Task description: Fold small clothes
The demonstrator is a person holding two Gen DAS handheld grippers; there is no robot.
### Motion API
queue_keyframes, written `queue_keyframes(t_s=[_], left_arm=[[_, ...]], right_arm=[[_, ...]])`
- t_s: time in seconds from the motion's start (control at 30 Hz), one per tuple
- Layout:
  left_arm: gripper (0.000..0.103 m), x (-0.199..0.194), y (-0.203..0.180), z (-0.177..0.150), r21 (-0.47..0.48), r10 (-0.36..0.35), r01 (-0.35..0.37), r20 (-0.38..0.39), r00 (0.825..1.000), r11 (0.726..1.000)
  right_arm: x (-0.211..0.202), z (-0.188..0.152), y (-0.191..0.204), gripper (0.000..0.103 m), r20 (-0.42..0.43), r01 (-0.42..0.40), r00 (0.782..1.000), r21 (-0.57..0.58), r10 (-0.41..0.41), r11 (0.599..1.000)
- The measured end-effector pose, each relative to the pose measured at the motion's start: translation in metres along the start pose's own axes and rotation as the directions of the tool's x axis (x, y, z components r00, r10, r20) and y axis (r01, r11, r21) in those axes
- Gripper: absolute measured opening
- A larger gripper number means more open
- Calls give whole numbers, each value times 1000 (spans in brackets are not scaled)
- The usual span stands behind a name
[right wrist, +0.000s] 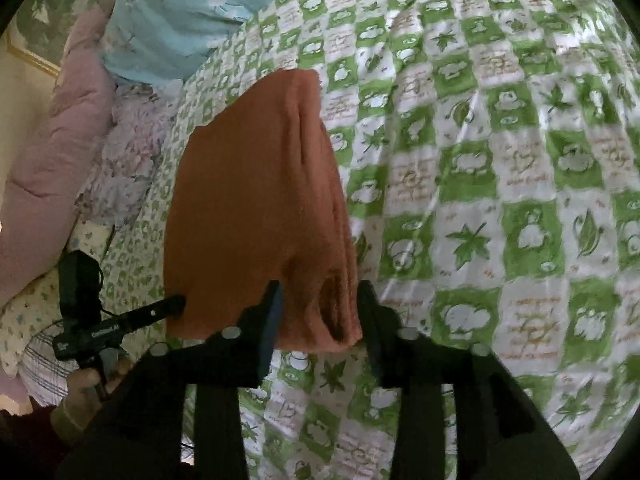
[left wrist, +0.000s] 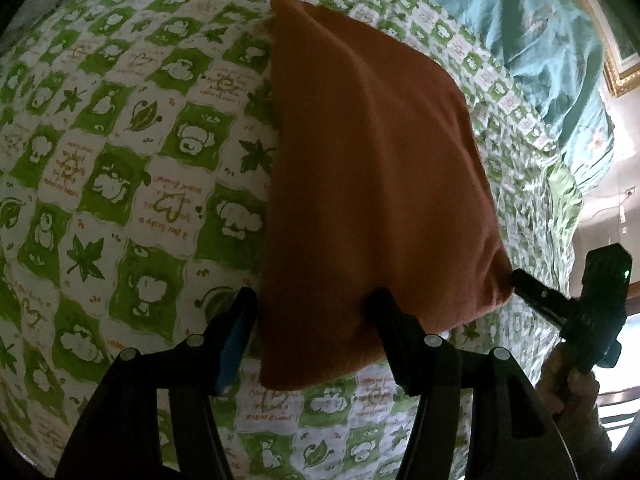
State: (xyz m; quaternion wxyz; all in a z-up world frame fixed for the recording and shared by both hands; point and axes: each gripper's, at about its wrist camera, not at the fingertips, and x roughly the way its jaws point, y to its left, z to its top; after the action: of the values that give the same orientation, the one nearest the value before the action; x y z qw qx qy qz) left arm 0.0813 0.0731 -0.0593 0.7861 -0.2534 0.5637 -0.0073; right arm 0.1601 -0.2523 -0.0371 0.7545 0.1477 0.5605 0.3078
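Note:
An orange-brown cloth (left wrist: 372,184) is held up above the green-and-white checked bedsheet (left wrist: 120,160). It hangs down and away from both grippers. My left gripper (left wrist: 316,312) pinches one near corner of the cloth between its fingers. My right gripper (right wrist: 320,312) pinches the other near corner, where the cloth (right wrist: 256,208) bunches in folds. In the left wrist view the right gripper (left wrist: 520,280) shows at the right, its tip on the cloth's corner. In the right wrist view the left gripper (right wrist: 176,304) shows at the left, on the cloth's edge.
A light blue quilt (left wrist: 540,40) lies at the far side of the bed; it also shows in the right wrist view (right wrist: 176,12). A pink quilted blanket (right wrist: 48,168) and floral bedding (right wrist: 124,160) lie at the left. A gold picture frame (left wrist: 616,64) hangs on the wall.

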Motion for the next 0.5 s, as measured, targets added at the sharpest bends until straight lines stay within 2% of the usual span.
queue_keyframes(t_s=[0.07,0.17,0.3,0.37,0.43,0.5], left_arm=[[61,2,0,2,-3,5,-5,-3,1000,1000],[62,1,2,1,-6,12,-12,-3,1000,1000],[60,-2,5,-2,-2,19,-19,-3,1000,1000],[59,5,7,-4,-5,24,-24,-31,999,1000],[59,11,9,-7,-3,32,-32,-41,999,999],[59,13,6,-9,25,53,-52,-35,998,998]], right_arm=[[7,-2,1,40,-12,-12,1000,-2,11,1000],[15,-3,1,5,-44,-6,999,6,7,1000],[-16,1,9,5,42,-109,993,-13,109,994],[-17,1,7,4,23,-69,997,-36,69,997],[1,-3,-4,4,-48,16,999,-41,-18,999],[23,-9,-16,4,-95,47,994,-10,-47,999]])
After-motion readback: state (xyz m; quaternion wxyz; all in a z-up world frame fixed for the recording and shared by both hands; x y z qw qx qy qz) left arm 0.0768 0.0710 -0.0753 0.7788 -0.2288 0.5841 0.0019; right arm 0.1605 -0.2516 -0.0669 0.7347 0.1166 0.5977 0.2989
